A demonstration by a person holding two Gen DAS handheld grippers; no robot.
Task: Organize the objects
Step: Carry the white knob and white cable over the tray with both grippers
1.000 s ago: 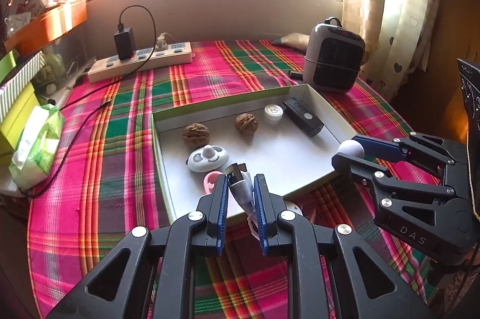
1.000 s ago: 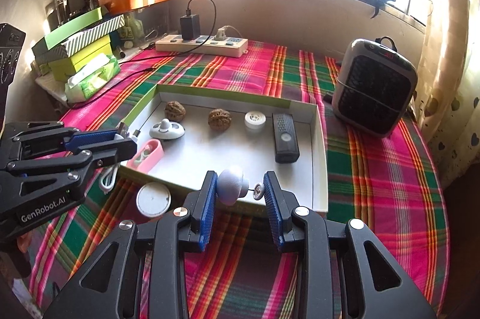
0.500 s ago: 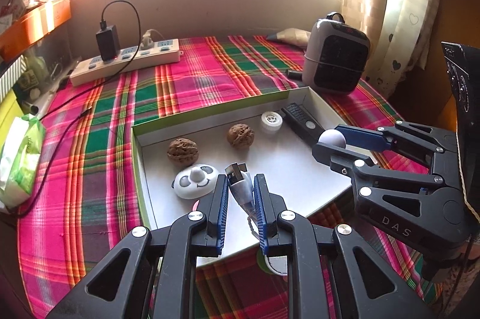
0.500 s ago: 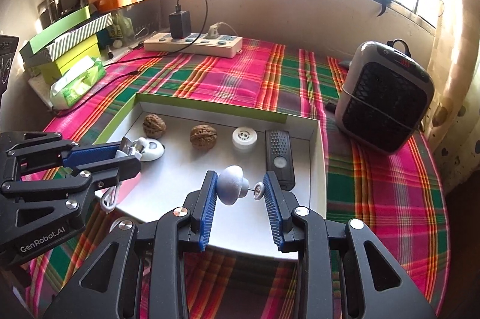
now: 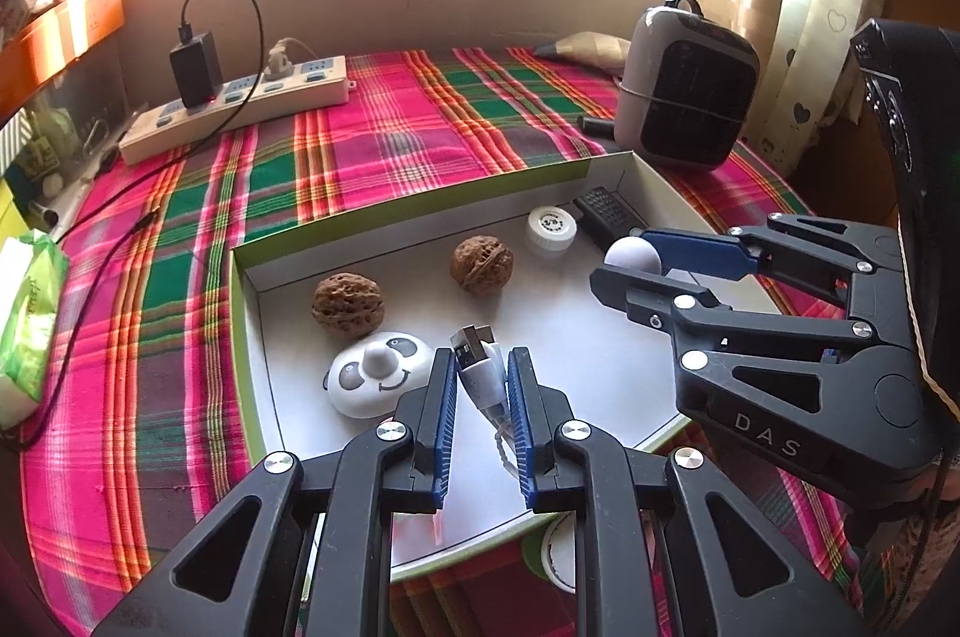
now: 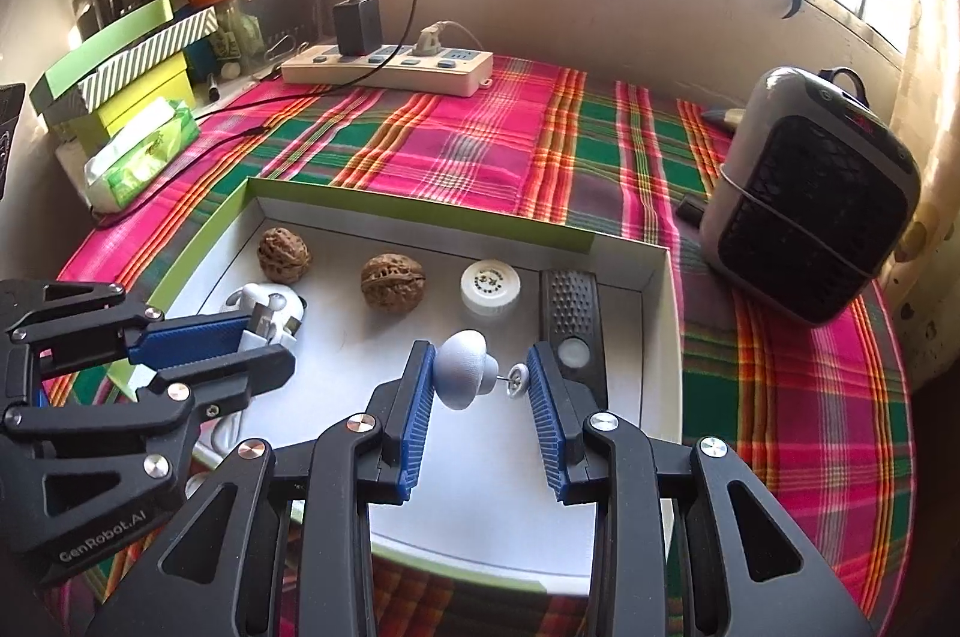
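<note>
room inside the shallow white cardboard tray with lime-green outer walls [image 6: 420, 208] is mostly toward the near half: bare white floor in front of the row along the far wall. that row is two wrinkly brown walnuts [image 6: 284, 255], a ribbed white round cap [image 6: 490, 286] and a flat black remote with a perforated top [image 6: 570, 316] close beside the right wall. a glossy white panda-face gadget [image 5: 375, 379] sits just inside the left wall.

left gripper [image 5: 480, 391] hangs over the near-left part of the tray, blue ribbed pads pinched tight on a white usb cable plug [image 5: 477, 367], metal tip sticking up. right gripper [image 6: 480, 376] is over the middle, clamped on a smooth grey mushroom-shaped knob with a thin metal pin [image 6: 465, 367], held sideways, above the tray floor.

pink-and-green plaid cloth covers the counter [image 6: 480, 139]; a rounded grey heater with black mesh [image 6: 810, 199] stands just beside the tray's right corner.
</note>
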